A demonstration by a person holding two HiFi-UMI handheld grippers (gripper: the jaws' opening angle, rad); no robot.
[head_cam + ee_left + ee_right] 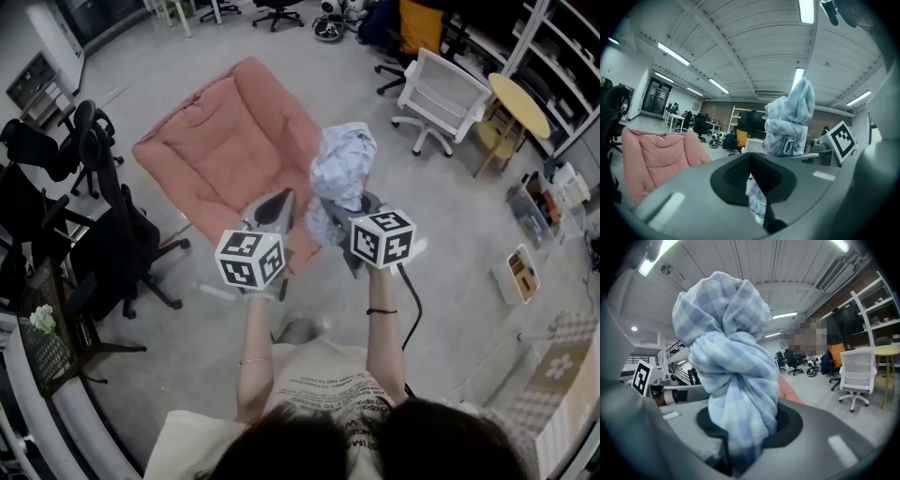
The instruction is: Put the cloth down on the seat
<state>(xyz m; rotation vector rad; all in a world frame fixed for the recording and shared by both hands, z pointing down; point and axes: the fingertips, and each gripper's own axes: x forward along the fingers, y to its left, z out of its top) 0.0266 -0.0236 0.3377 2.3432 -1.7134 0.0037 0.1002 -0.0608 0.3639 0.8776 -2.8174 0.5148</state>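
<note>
**Checked cloth held above the pink chair**

The right tongs are clenched on a bunched light-blue checked cloth, raised over the floor just beside the salmon-pink cushioned chair. The left tongs are closed, with a scrap of the same cloth showing between them.

Head view steep down on seat; both gripper views tilt up, v. close, share cloth.

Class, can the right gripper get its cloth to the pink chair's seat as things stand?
Probably yes: the right gripper, shut on the checked cloth, hangs just before the pink chair, with nothing between them.
</note>
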